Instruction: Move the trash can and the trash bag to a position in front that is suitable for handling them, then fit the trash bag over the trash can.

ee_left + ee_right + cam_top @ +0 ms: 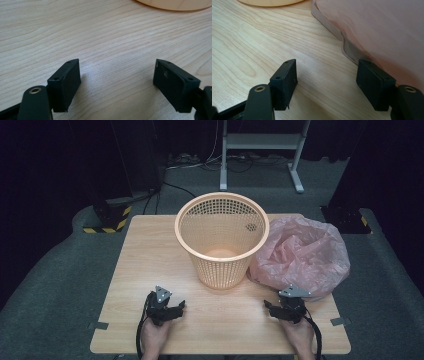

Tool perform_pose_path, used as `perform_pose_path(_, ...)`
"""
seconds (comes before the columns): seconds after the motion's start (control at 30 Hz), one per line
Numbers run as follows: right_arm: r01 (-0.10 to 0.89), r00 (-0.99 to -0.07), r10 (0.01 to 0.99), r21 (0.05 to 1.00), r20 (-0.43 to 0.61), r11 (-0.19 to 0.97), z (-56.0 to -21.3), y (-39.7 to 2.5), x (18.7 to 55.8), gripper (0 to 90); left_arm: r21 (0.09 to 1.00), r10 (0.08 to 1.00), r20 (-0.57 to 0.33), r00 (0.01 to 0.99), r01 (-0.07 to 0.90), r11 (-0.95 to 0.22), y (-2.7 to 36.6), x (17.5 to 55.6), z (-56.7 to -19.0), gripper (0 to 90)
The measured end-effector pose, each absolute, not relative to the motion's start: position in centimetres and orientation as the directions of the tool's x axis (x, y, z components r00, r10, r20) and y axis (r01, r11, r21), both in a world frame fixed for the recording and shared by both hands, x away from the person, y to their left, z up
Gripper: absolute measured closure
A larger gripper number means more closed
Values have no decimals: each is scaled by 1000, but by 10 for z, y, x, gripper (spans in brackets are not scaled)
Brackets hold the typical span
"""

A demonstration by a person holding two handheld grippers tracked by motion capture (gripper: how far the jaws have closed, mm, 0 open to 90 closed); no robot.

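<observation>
An orange mesh basket (221, 237) stands upright at the middle of the wooden table (145, 270). A crumpled pink plastic bag (301, 254) lies to its right, touching it. My left gripper (172, 311) rests low near the front left, open, with bare wood between its jaws (116, 75). The basket's base (175, 3) shows at the top of the left gripper view. My right gripper (272, 307) sits at the front right, open, just before the bag's edge (344, 42). Its right jaw lies against the pink bag (387, 30).
Grey carpet surrounds the table. Behind it stand a white metal frame (260, 142), loose cables and a stand with yellow-black stripes (107, 222). Grey tape tabs (340, 321) mark the table's front corners.
</observation>
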State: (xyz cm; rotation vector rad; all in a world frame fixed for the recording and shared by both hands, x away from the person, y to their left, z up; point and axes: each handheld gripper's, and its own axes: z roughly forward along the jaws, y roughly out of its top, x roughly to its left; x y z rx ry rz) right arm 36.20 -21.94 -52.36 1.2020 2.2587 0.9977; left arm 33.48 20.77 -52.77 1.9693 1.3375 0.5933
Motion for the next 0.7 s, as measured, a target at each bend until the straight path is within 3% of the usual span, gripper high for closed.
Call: perform_pose_path(0.7, 555, -554, 832, 741, -10, 379, -524, -219, 362, 299, 743, 929, -5, 369, 623, -243, 207, 334, -528, 220)
